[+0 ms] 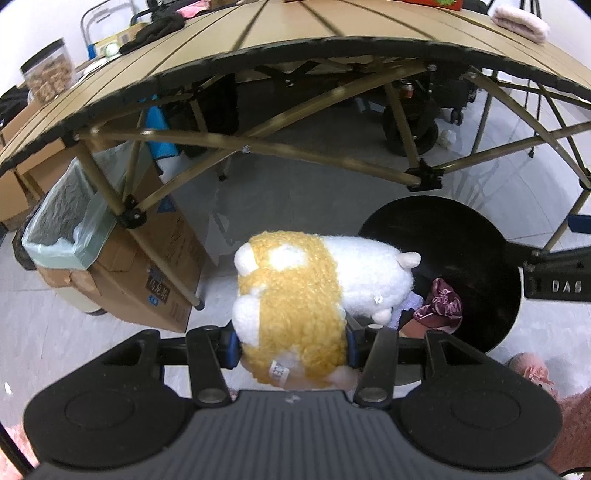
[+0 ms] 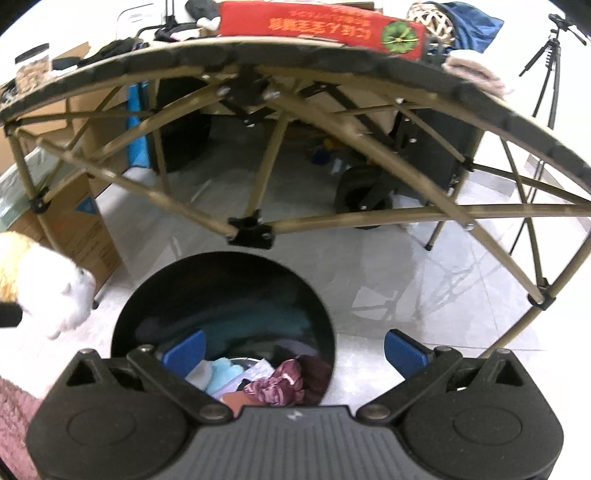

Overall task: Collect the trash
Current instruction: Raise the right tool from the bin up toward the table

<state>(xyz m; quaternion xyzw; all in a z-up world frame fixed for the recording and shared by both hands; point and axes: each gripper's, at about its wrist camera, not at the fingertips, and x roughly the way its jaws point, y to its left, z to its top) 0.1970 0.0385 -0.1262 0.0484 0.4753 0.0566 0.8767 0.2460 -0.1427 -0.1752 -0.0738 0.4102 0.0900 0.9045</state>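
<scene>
While clamped between blue pads, left gripper (image 1: 291, 345) grips fluffy yellow-and-white plush toy (image 1: 310, 295) by its yellow rear end, white head pointing away toward round black bin (image 1: 476, 258) on pale tiled floor (image 1: 295, 199). Seen from right wrist view as white fuzz (image 2: 62, 295) at left edge, just beside bin (image 2: 221, 291) rim. Right gripper (image 2: 293, 349) spread wide, blue fingers (image 2: 186, 350) apart with nothing between, hovering over bin's near rim. Inside bin: crumpled maroon satin cloth (image 2: 277, 386), light blue soft item (image 2: 221, 371), pale paper scraps (image 2: 256, 371). Same maroon cloth (image 1: 441, 302) visible from left wrist view, past plush toy's head. Behind bin, folding tan slat-top table (image 1: 295, 48) on crossed tan legs. Left of it, cardboard box (image 1: 155, 266) and green-lined rectangular bin (image 1: 62, 225). On table, red flat box (image 2: 317, 29) and pink folded cloth (image 1: 519, 20).
</scene>
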